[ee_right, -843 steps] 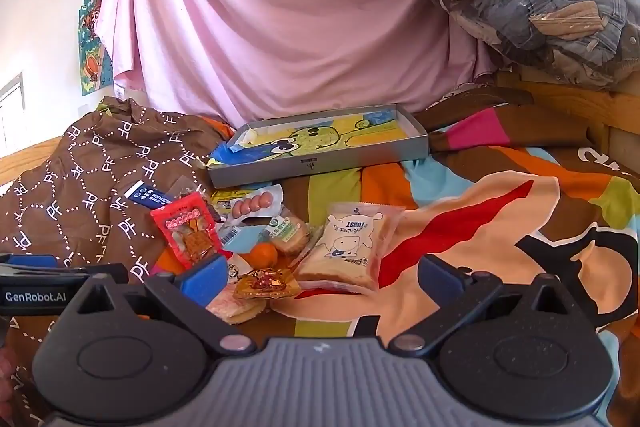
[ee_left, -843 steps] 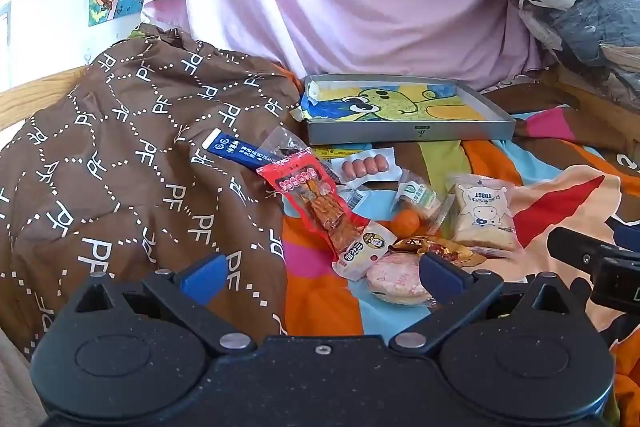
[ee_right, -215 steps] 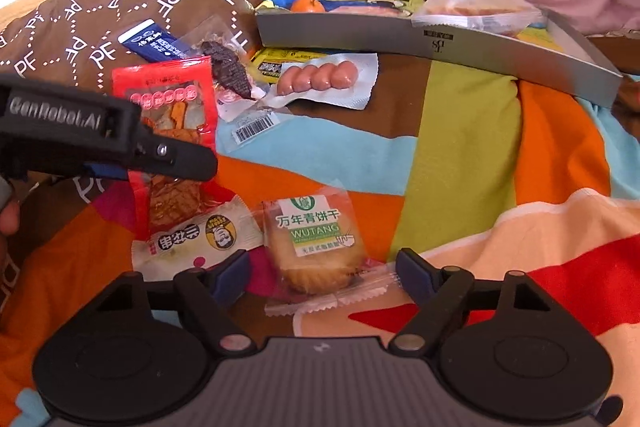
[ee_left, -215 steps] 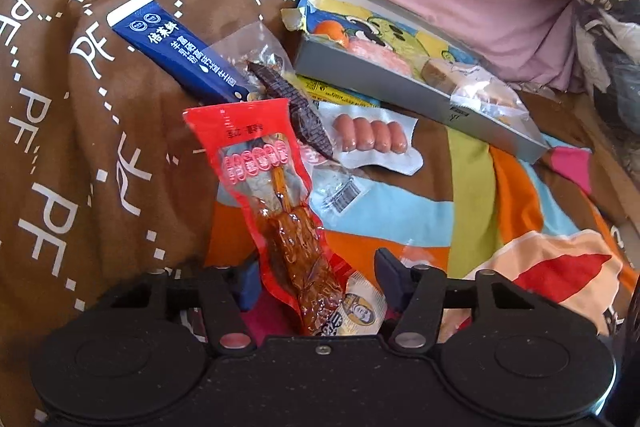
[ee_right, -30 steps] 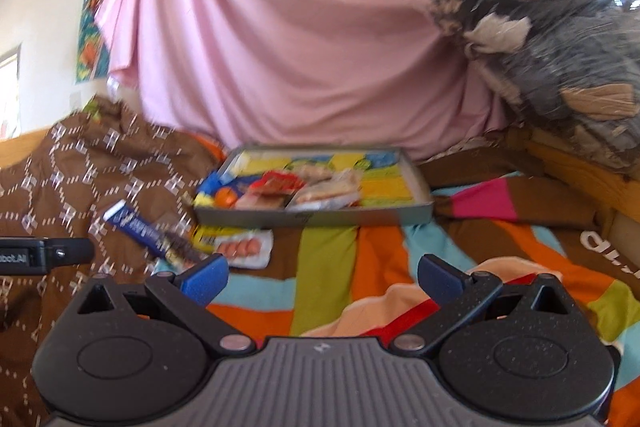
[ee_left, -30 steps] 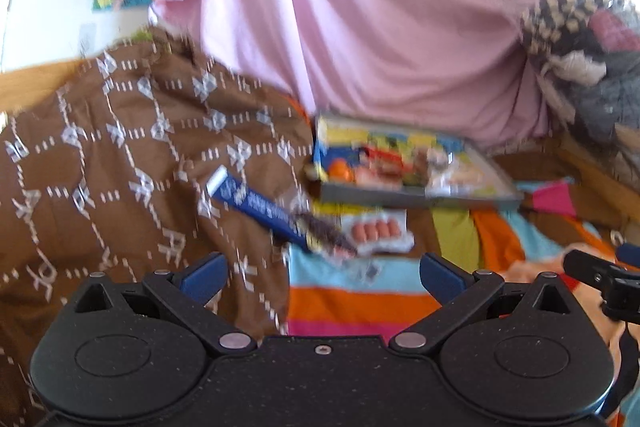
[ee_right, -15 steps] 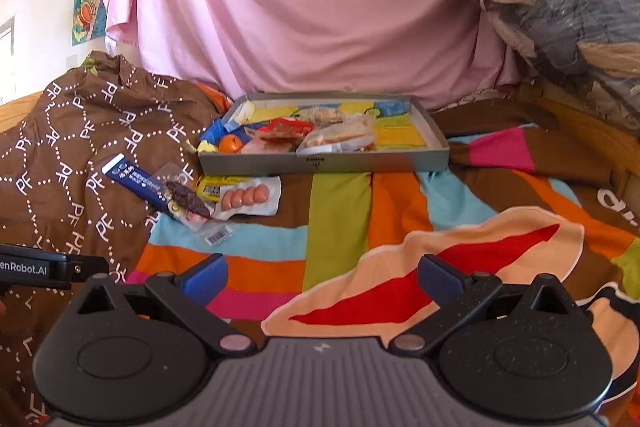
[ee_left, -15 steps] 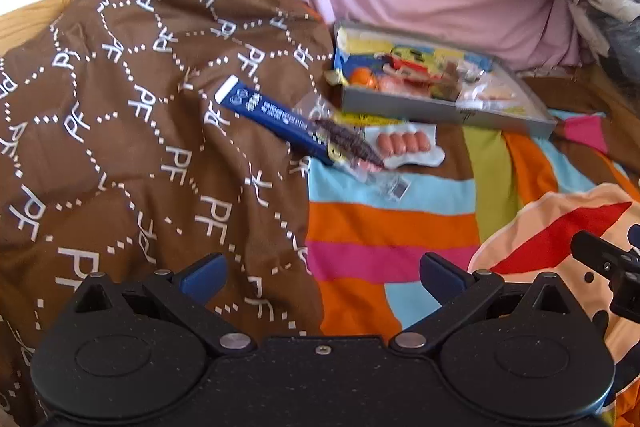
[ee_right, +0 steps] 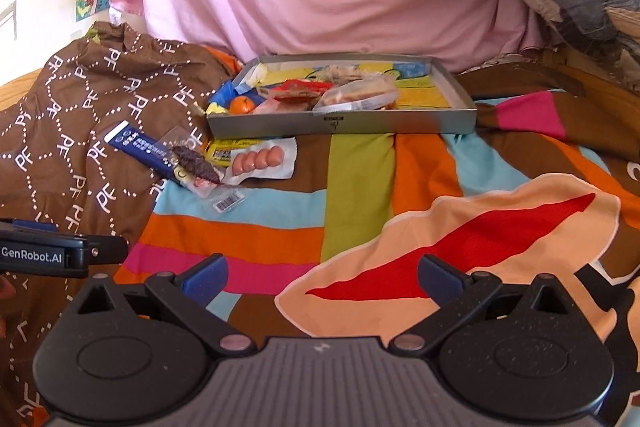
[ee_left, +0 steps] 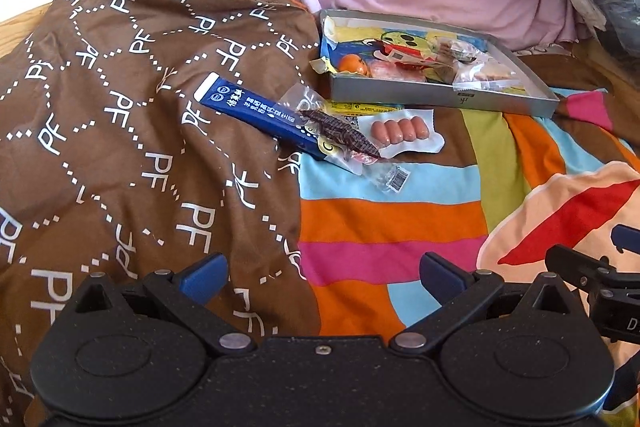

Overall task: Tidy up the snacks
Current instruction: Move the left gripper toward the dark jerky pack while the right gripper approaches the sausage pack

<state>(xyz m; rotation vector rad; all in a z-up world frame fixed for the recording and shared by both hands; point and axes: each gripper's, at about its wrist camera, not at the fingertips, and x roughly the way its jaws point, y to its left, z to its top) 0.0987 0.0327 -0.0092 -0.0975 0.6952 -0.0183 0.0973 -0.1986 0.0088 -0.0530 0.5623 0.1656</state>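
Since 7.2 s ago, red packet and green biscuit have gone into the tray (ee_right: 340,125); left gripper (ee_left: 322,273) and right gripper (ee_right: 322,273) hover spread wide, empty, while sausage pack (ee_left: 400,131) lies on the bed before it.

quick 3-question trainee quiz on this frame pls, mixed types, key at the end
1. True or false: the left gripper is shut on a snack.
2. Which lies inside the grey tray? A) blue stick pack B) small orange C) sausage pack
3. Fill in: the dark snack in the clear wrapper lies partly across the ____ pack.

Key: 1 false, both it and the right gripper are open and empty; 2 B; 3 blue stick.
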